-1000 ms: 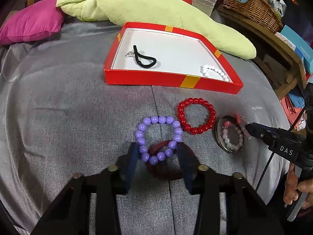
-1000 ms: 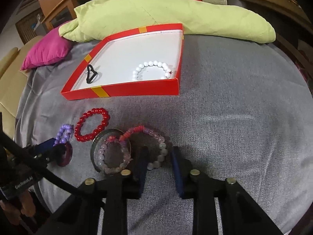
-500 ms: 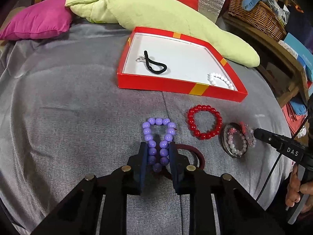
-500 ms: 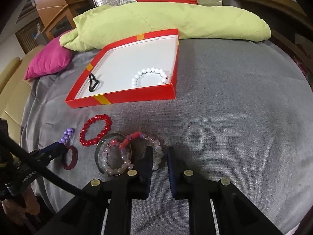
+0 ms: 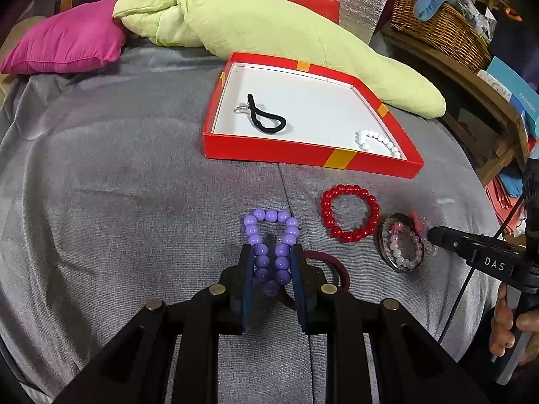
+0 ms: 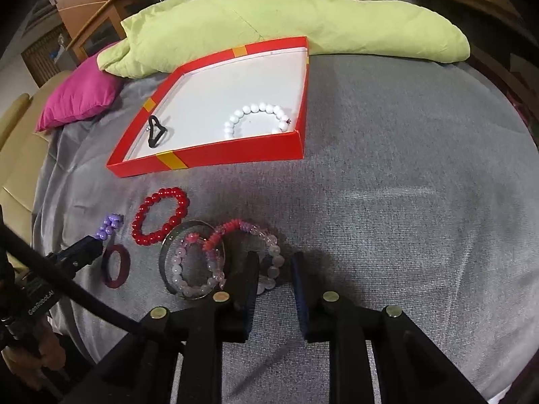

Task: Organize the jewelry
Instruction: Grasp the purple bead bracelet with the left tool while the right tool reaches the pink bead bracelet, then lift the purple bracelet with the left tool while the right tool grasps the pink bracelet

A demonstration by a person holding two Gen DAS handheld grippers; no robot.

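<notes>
My left gripper (image 5: 271, 252) is shut on the purple bead bracelet (image 5: 269, 245), squeezing it into a narrow loop just above the grey cloth; it also shows in the right wrist view (image 6: 109, 227). A dark red hair band (image 5: 331, 264) lies under it. My right gripper (image 6: 274, 259) stands slightly open at the pink-and-clear bead bracelet (image 6: 256, 235), whose near beads lie between the jaws. A red bead bracelet (image 5: 349, 212) and a glass dish (image 6: 192, 262) with a pale pink bracelet lie between the grippers. The red box (image 5: 303, 156) holds a black hair tie (image 5: 266, 119) and a white bead bracelet (image 6: 257, 119).
A green quilt (image 5: 286, 30) and a pink cushion (image 5: 64, 45) lie behind the box. A wicker basket (image 5: 441, 20) stands on a wooden shelf at the far right. Grey cloth (image 6: 404, 185) covers the surface.
My left gripper closed on the purple bracelet and lifted it off the dark red band. My right gripper closed to a narrow gap, then opened a little at the pink-and-clear bracelet.
</notes>
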